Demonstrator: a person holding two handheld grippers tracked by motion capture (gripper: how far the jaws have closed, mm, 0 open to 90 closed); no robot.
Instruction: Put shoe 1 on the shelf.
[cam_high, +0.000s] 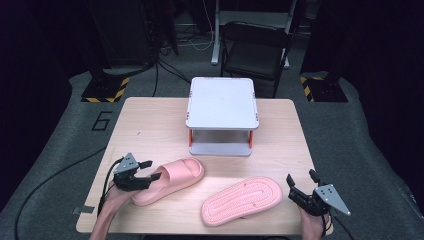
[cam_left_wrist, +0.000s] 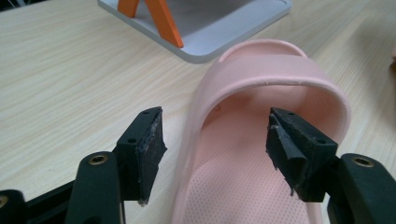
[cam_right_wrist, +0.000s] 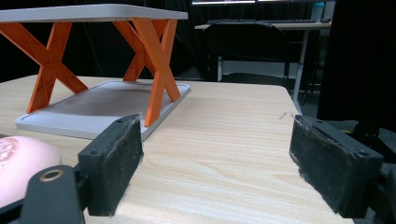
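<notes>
Presently the left gripper (cam_high: 148, 170) has its fingers (cam_left_wrist: 148, 150) spread astride the upright slipper's (cam_high: 170, 179) heel edge, while the right gripper (cam_high: 301, 185) gapes empty.

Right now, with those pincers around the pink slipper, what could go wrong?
The left gripper is open, straddling one side wall of the upright slipper; the soft rim might fold or slip out as it closes. Lifted by that edge, the slipper could swing into the two-tier shelf just beyond. The upside-down slipper lies near the table's front edge and could get knocked off.

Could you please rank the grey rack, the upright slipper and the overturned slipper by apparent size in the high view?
1. Grey rack.
2. Overturned slipper and upright slipper: a pair, look alike, unranked; left gripper covers the upright one's heel.
</notes>
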